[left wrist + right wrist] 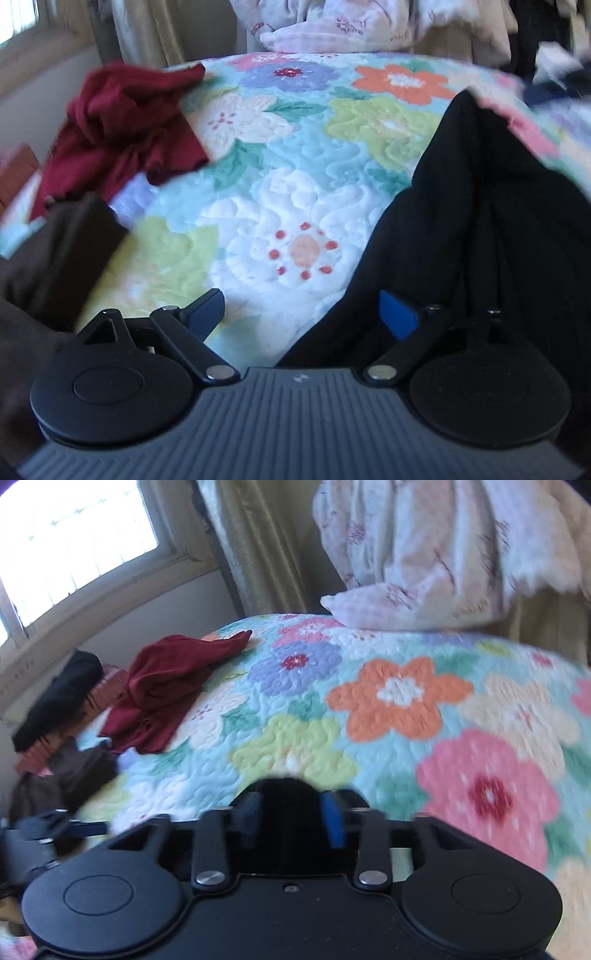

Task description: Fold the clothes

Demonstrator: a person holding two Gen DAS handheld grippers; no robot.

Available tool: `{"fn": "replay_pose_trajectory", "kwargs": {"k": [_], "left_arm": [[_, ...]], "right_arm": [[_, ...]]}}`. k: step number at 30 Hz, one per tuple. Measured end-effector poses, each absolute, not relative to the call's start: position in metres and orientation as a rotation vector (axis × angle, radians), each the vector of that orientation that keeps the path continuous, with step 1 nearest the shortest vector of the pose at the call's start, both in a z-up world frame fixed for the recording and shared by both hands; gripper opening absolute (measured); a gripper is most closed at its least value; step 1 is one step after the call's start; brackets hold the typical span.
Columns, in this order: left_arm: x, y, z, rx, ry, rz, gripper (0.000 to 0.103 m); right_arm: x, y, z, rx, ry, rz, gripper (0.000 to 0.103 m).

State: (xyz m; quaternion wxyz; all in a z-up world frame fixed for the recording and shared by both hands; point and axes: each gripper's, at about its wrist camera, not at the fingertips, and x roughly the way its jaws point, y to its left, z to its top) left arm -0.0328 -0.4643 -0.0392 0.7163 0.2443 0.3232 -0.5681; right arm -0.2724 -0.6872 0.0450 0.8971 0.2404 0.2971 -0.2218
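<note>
Two grippers: my right gripper [291,821] pinches the black garment [480,221]; left gripper [303,314] fingers wide. Next, I grab its free edge.

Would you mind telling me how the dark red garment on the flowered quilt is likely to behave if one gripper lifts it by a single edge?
The dark red garment lies crumpled in soft folds on the quilt, so it will probably hang limp and unfurl rather than hold shape. It looks thin, so likely light. Its knit-like surface suggests it should not slip easily from the pads.
</note>
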Motion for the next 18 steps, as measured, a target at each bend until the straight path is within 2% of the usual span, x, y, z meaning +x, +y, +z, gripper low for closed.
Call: {"fn": "replay_pose_trajectory", "kwargs": {"k": [1,2,3,4,9,14,16,18], "left_arm": [[-0.035,-0.464,-0.039,0.519,0.722,-1.313,0.058],[-0.041,-0.465,-0.038,0.512,0.727,-1.369,0.028],[-0.049,-0.466,-0.037,0.529,0.718,-1.401,0.014],[-0.059,-0.467,-0.036,0.555,0.698,-1.417,0.008],[-0.082,-0.472,-0.039,0.678,0.555,-1.355,0.005],[-0.072,-0.474,-0.037,0.691,0.514,-1.248,0.005],[-0.072,-0.474,-0.039,0.763,0.434,-1.172,0.000],[-0.079,-0.477,-0.052,0.886,0.358,-1.093,0.000]], "right_arm": [[-0.286,-0.683,0.046,0.527,0.602,-0.462,0.052],[-0.301,-0.681,0.045,0.565,0.590,-0.471,0.054],[-0.316,-0.679,0.044,0.610,0.581,-0.479,0.055],[-0.329,-0.679,0.040,0.649,0.581,-0.495,0.055],[-0.379,-0.678,0.010,0.756,0.649,-0.603,0.056],[-0.380,-0.666,-0.018,0.648,0.760,-0.620,0.056],[-0.377,-0.663,-0.019,0.632,0.740,-0.598,0.056],[-0.368,-0.661,-0.021,0.616,0.730,-0.569,0.060]]}}
